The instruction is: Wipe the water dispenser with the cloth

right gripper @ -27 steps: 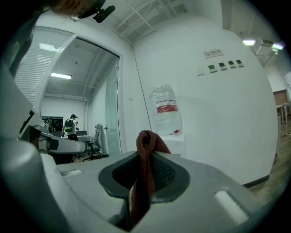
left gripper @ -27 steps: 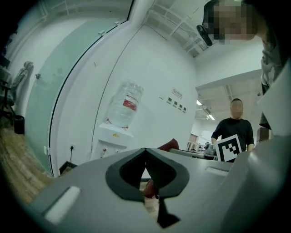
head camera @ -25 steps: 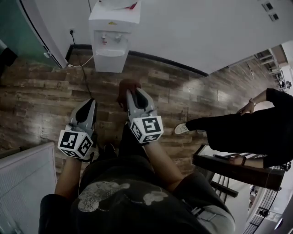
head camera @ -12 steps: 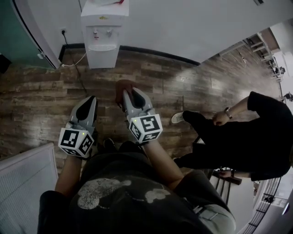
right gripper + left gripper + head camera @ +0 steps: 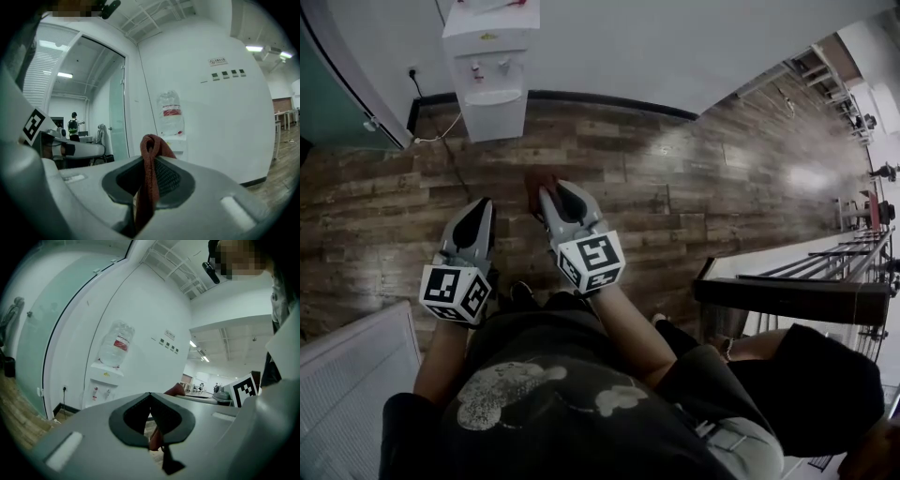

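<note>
The white water dispenser [image 5: 488,67] stands against the wall at the far upper left, with a bottle [image 5: 115,345] on top. It also shows in the right gripper view, the dispenser [image 5: 172,123] straight ahead past the jaws. My right gripper [image 5: 546,194] is shut on a reddish-brown cloth [image 5: 538,184]; the cloth [image 5: 151,161] sticks up as a folded loop between the pads. My left gripper [image 5: 476,214] hangs beside it, shut with nothing in it. Both are held over the wooden floor, well short of the dispenser. In the left gripper view the left gripper [image 5: 150,394] points toward the dispenser [image 5: 107,386].
A person in black [image 5: 811,380] crouches at the lower right beside a dark wooden bench [image 5: 787,298] and railing. A white slatted panel [image 5: 352,370] sits at the lower left. A glass door [image 5: 333,98] is left of the dispenser, and a cord [image 5: 441,136] runs along the floor.
The dispenser has slid left and up in the head view. The person in black has moved from the right side down to the lower right. Both grippers keep their pose and the cloth stays held.
</note>
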{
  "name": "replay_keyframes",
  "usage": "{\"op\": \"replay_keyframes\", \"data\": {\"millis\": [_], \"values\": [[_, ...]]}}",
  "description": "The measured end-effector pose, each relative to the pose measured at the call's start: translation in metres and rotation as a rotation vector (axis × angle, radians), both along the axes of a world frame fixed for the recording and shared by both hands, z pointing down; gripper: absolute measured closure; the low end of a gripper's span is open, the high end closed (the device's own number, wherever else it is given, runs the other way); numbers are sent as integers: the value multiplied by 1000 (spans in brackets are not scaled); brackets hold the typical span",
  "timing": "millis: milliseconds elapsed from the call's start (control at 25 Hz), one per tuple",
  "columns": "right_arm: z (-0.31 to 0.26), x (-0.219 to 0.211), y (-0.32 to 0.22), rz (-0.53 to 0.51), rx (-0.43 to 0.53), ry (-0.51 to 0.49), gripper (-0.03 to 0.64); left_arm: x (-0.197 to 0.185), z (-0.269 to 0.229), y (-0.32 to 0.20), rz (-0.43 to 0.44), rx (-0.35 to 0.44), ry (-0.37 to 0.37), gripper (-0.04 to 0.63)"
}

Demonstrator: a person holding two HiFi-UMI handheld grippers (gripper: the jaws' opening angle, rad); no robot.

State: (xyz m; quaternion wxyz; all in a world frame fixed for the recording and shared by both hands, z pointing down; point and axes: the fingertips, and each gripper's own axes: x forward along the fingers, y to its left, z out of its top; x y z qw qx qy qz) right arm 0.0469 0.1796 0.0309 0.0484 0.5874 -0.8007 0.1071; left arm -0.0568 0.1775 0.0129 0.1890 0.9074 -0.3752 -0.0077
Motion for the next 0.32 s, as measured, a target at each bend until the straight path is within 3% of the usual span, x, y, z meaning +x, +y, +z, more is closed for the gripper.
{"op": "replay_keyframes", "data": {"millis": [320], "values": [[4, -3, 6, -23, -13, 16, 577, 1, -1, 2, 12, 1, -4, 577]]}}
